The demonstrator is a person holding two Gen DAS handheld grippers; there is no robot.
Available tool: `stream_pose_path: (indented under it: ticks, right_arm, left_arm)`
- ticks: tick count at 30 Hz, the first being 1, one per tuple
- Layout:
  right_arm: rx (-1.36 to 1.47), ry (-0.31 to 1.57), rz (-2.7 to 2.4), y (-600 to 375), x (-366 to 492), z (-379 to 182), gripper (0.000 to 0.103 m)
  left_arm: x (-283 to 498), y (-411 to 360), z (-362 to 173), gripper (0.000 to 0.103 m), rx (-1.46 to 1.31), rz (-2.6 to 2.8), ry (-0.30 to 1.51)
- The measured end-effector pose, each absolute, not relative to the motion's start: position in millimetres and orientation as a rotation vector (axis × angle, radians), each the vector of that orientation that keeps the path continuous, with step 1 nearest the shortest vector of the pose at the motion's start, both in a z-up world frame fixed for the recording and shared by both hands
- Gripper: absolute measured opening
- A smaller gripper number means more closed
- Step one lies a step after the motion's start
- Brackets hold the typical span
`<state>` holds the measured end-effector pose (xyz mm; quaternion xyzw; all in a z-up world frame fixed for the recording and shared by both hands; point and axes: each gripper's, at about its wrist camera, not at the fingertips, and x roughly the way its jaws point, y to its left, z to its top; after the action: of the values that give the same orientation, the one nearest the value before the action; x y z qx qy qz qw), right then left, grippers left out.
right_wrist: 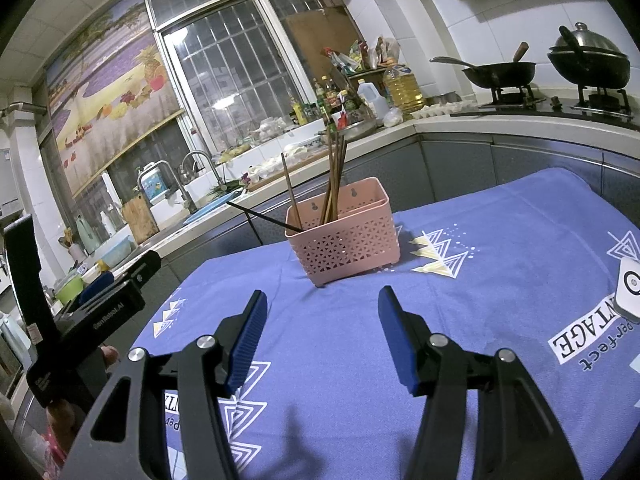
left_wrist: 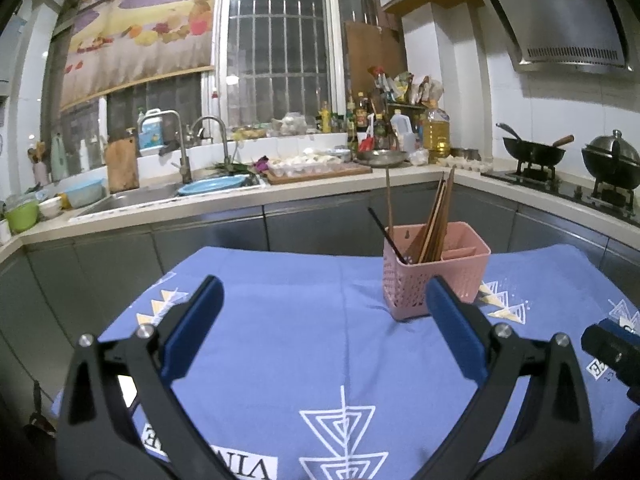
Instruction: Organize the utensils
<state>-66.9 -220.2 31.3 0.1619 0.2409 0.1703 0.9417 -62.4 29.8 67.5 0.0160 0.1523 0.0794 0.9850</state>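
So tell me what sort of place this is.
A home kitchen, most likely: a sink with faucets under the window, woks on a gas stove, oil and sauce bottles crowding the counter.

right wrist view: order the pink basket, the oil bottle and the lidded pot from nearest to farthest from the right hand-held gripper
1. pink basket, on the blue cloth just ahead of the right hand-held gripper.
2. oil bottle, on the back counter, right of centre.
3. lidded pot, on the stove at far right; too close to the bottle to rank firmly.
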Motion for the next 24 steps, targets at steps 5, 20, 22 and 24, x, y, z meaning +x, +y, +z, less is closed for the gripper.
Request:
stream_pose_path:
  ticks: [5, 20, 22, 24]
  right_arm:
    - [0.330, 0.490, 0.347, -219.6, -67.4, 31.5, 0.059]
    - [0.329, 0.490, 0.346, -219.4, -67.5, 31.9, 0.059]
    - [0.330, 0.491, 0.347, -220.0, -67.2, 32.0, 0.059]
    - [0.330, 0.491, 0.346, -219.4, -67.4, 32.0, 0.059]
  left_arm:
    - [-64.2, 29.2, 68.7, 0.097, 0.030, 0.158, 0.289]
    - [-66.1, 25.1, 68.8, 0.097, 0.039, 0.151, 0.299]
    - [-66.7, 25.8, 68.7, 0.097, 0.037, 0.152, 0.297]
    - [-66.6, 25.9, 68.7, 0.097, 0.036, 0.150, 0.297]
